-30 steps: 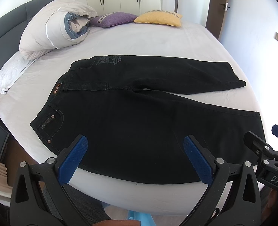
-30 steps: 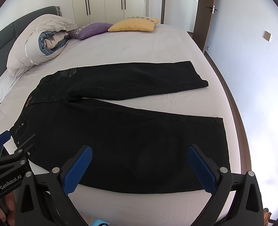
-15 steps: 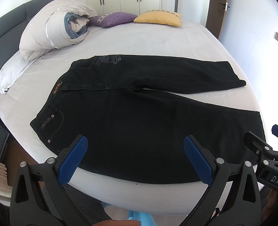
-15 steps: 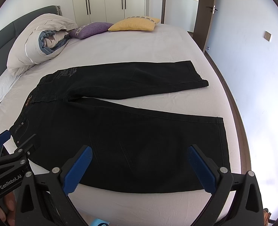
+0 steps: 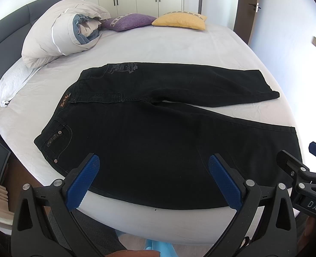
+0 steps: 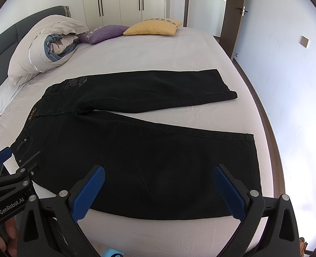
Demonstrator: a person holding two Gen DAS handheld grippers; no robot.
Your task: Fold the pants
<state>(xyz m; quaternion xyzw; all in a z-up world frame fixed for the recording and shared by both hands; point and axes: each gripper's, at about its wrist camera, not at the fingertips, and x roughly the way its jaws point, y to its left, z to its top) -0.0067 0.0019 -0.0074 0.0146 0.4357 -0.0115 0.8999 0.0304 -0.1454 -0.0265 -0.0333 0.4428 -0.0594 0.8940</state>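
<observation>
1. Nothing appears displaced since the earlier frames: pants (image 5: 158,132) and both grippers occupy the same positions in each view.
2. Left gripper (image 5: 155,177): jaws spread wide, holding nothing; its blue pads (image 5: 83,182) hover at the near edge of the bed (image 5: 168,49), above the lower border of the nearer trouser leg, with no contact visible.
3. Right gripper (image 6: 158,188): jaws likewise wide open and empty; blue pads (image 6: 228,190) frame the nearer leg toward its hem. Contact with the cloth cannot be seen.
4. Pants: black denim, spread flat across the white sheet, waistband at the left, hems at the right. The legs diverge from the crotch, leaving a wedge of sheet between them. The farther leg (image 6: 158,90) lies toward the pillows; the nearer leg (image 6: 158,160) reaches the near mattress edge.
5. Waistband detail: a tan label (image 5: 64,103) at the waist edge; a pocket with rivets (image 5: 57,137) at the near-left corner.
6. Bedding: a rolled duvet (image 5: 61,32) at the upper left beside the grey headboard (image 5: 5,34); a purple cushion (image 5: 130,21) and a yellow cushion (image 5: 179,20) at the far side, well apart from the pants.
7. Cross-views: the right gripper enters the left wrist view at the right margin; the left gripper enters the right wrist view at the left margin.
</observation>
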